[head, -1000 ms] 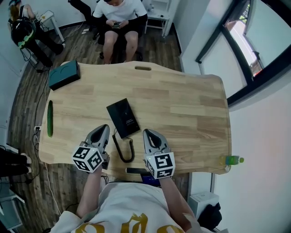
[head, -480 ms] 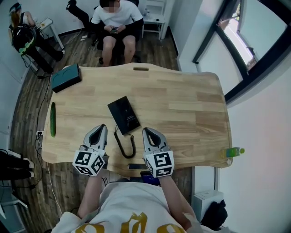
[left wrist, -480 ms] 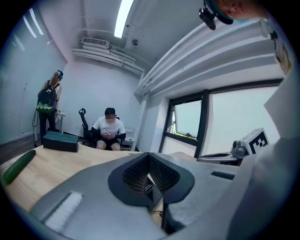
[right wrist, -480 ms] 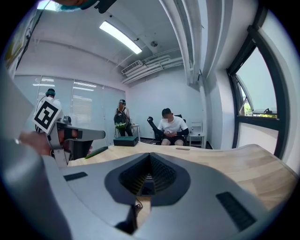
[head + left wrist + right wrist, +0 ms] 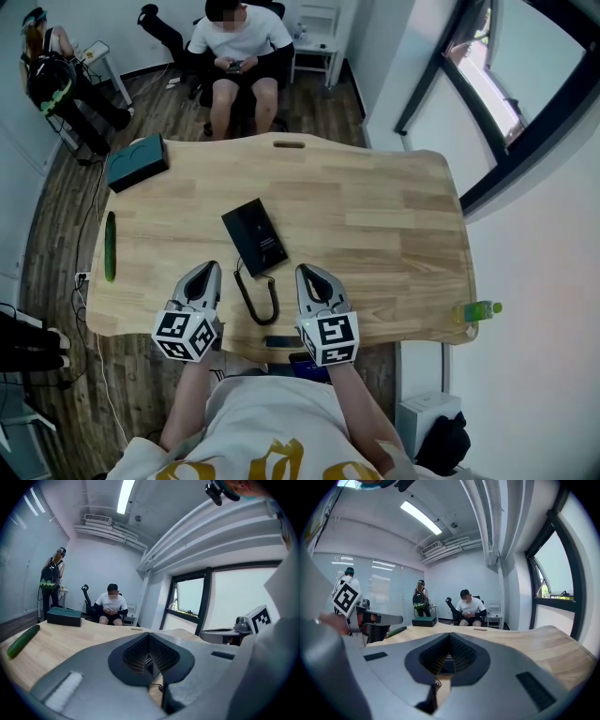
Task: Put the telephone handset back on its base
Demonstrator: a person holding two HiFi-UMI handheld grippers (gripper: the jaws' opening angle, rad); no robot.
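Note:
The black telephone base [image 5: 255, 236] lies flat near the middle of the wooden table [image 5: 394, 216]. Its coiled black cord [image 5: 260, 302] runs toward me and ends at the dark handset [image 5: 281, 342], which lies at the table's front edge. My left gripper [image 5: 210, 271] is just left of the cord and my right gripper [image 5: 306, 274] just right of it. Both are shut and hold nothing. In the left gripper view the jaws [image 5: 149, 634] meet ahead of the camera. The same is true in the right gripper view [image 5: 450, 634].
A cucumber [image 5: 110, 246] lies near the table's left edge, a dark teal box [image 5: 137, 161] at the far left corner, and a green bottle [image 5: 476, 310] at the front right corner. A person [image 5: 239, 42] sits behind the table. Another person [image 5: 45, 66] is at the far left.
The head view has shifted slightly, so the table sits a little higher in the picture. Both grippers keep their places beside the cord, still shut.

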